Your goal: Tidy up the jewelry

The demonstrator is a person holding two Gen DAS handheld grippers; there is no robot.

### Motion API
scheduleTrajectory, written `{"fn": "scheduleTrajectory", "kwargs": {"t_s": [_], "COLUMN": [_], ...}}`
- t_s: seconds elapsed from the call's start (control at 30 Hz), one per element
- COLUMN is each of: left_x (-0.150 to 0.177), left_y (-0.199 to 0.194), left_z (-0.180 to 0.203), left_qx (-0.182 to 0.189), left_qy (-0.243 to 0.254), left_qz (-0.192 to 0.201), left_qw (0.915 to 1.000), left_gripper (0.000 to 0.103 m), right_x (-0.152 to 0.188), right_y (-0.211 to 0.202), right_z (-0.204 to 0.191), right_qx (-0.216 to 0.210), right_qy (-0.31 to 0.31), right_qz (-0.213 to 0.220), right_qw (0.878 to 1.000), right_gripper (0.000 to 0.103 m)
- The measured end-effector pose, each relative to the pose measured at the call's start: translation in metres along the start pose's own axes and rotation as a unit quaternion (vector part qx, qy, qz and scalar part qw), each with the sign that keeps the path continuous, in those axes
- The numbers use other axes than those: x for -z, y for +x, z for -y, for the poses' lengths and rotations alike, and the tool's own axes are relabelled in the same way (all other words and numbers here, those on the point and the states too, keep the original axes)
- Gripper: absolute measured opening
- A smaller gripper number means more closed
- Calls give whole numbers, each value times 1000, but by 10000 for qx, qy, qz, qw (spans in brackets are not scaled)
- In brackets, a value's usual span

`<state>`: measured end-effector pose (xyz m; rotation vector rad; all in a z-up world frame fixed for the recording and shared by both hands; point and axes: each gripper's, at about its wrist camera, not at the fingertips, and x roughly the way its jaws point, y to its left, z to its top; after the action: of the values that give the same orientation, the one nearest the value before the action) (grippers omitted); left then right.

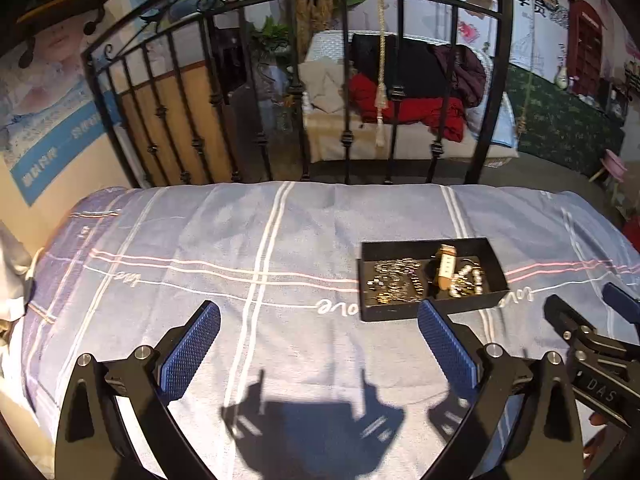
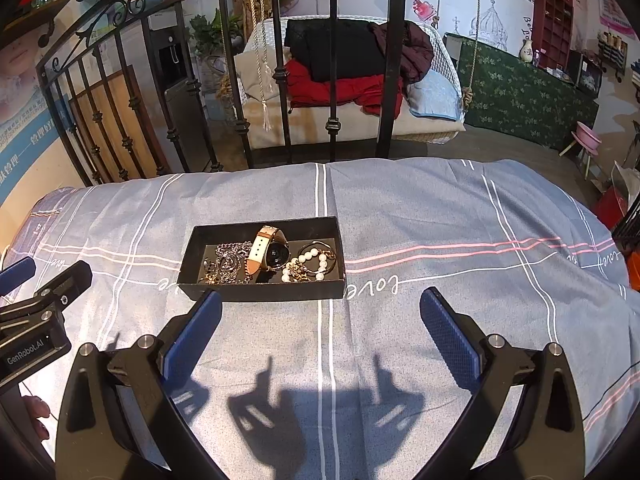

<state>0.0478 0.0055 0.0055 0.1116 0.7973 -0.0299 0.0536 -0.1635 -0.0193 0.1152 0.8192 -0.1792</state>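
Note:
A black open box [image 2: 208,236] lies on the striped bedsheet; it also shows in the left wrist view [image 1: 498,266]. Inside lie a chain necklace [image 2: 226,262], a watch with a tan and white strap [image 2: 266,254] and a pearl bracelet [image 2: 308,266]. In the left wrist view these are the chain [image 1: 396,280], the watch [image 1: 446,266] and the pearls [image 1: 468,280]. My left gripper [image 1: 320,316] is open and empty, left of and nearer than the box. My right gripper [image 2: 322,304] is open and empty, just in front of the box's near wall.
The bed is covered by a grey-blue sheet [image 2: 440,220] with white and pink stripes. A black iron headboard [image 1: 280,100] stands at the far edge. Behind it hangs a swing seat with clothes [image 2: 344,76]. The other gripper shows at each view's side [image 1: 592,332] [image 2: 44,292].

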Motion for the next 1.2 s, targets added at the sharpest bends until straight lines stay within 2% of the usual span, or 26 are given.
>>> {"fn": "scheduleTrajectory", "kwargs": {"t_s": [0.1,0.27,1.2], "left_x": [1,-1,0], "left_y": [-1,1,1], "left_z": [0,-4,2], "left_qx": [-135,151,151], "left_qy": [26,-60,34], "left_qz": [46,-12,-24], "left_qw": [9999,9999,9999], "left_gripper": [97,97,97], "right_x": [1,3,2], "right_y": [1,1,0], "right_z": [1,0,0], "right_qx": [6,-2,7], "right_qy": [8,10,35], "right_qz": [-7,-27,5], "right_qw": [10000,10000,10000], "right_gripper": [98,98,98]}}
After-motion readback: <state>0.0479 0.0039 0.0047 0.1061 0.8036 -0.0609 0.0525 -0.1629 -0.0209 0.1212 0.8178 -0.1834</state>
